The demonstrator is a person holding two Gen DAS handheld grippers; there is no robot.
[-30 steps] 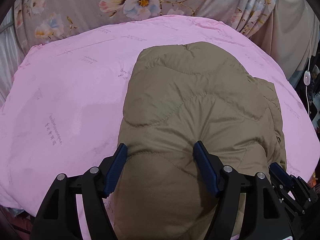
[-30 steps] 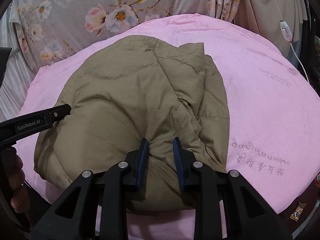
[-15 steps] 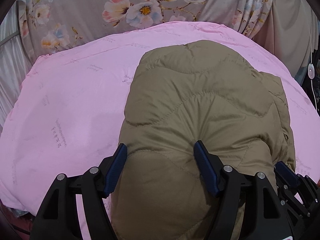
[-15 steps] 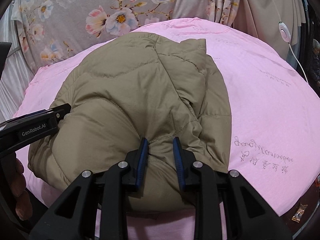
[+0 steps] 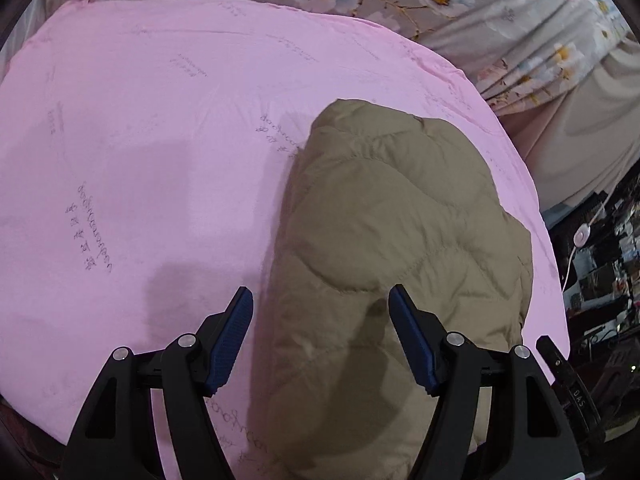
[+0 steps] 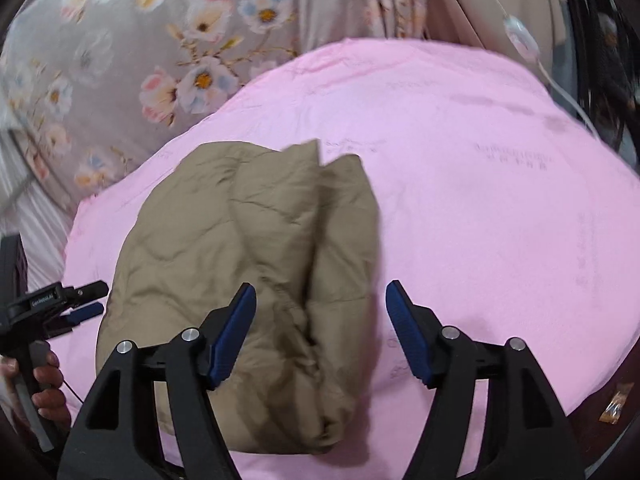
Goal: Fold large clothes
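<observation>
Pink bedding (image 5: 160, 128) fills most of what I see, a smooth quilt cover with faint printed script, spread across the whole work surface. Behind it hangs a grey floral curtain (image 6: 120, 60), and off to the right edge a white cord with an inline switch (image 5: 581, 236) dangles in front of dark clutter.

On the pink cover lies the olive quilted puffer jacket (image 5: 384, 248), already gathered into a thick bundle. In the right wrist view it sits left of centre, with a seam of stacked layers running down towards me and two loose corners sticking up at the far end. I judge it light and springy: the padding will puff back after pressing, and the shell looks slick enough to slide out of a shallow pinch. I would take hold at the near edge, where the layers stack, biting deep enough to catch all of them, or at a stitched quilting line where the filling is thin.

My left gripper (image 5: 320, 336) stands spread wide just above the bundle's near left edge, its pads clear of the fabric. My right gripper (image 6: 320, 332) is opening at this moment; the jacket's right fold lies below the gap, but the pads press on nothing. In the right wrist view I can also see the person's left hand (image 6: 48, 376) wrapped round the other tool's handle at the far left.
</observation>
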